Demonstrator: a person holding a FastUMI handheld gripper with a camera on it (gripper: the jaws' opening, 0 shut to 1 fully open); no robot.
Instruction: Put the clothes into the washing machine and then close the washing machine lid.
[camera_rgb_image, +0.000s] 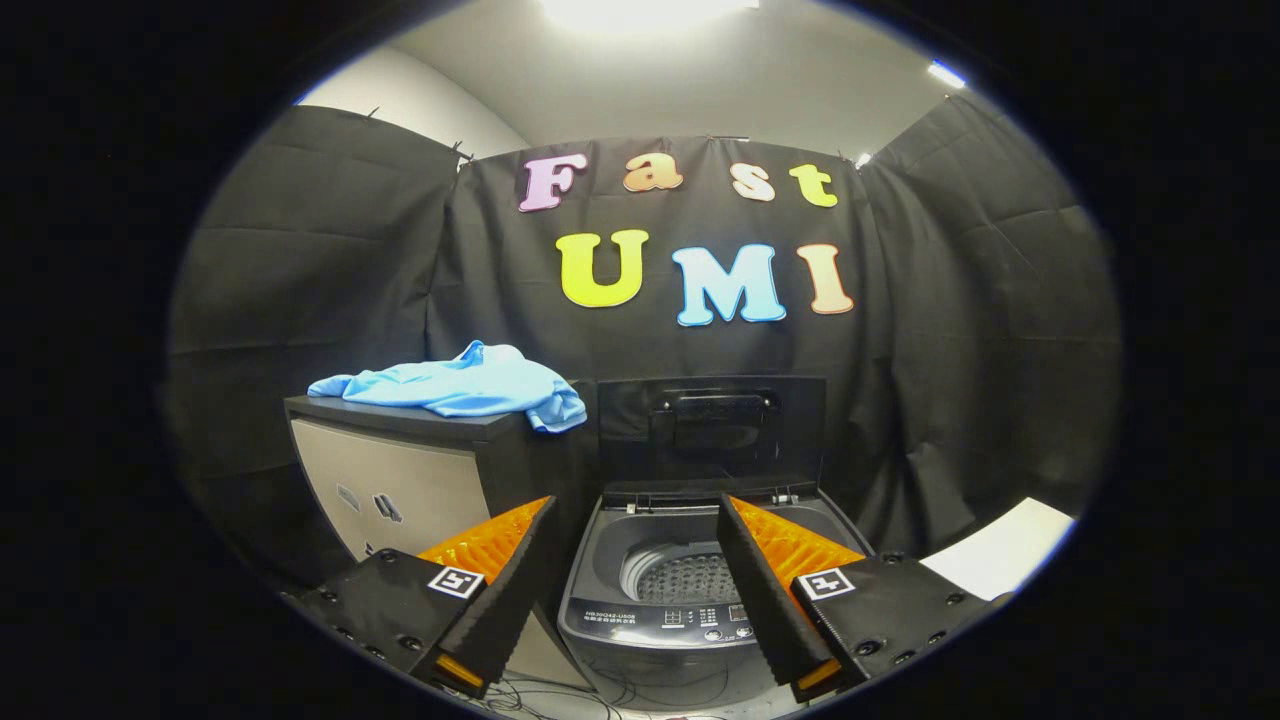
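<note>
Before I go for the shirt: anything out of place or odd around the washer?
Nothing stands out. The blue garment lies crumpled on the cabinet, one corner drooping over its edge toward the washing machine. The lid stands upright and open, the drum looks empty, and the open gripper holds nothing.

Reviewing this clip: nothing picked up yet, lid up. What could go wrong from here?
1. The blue garment lies spread on the cabinet, one corner hanging over the edge; the open gripper may pinch only a fold, so the rest could trail or snag.
2. A trailing part might land on the washing machine rim, not in the drum.
3. The raised lid could then close on fabric.
</note>
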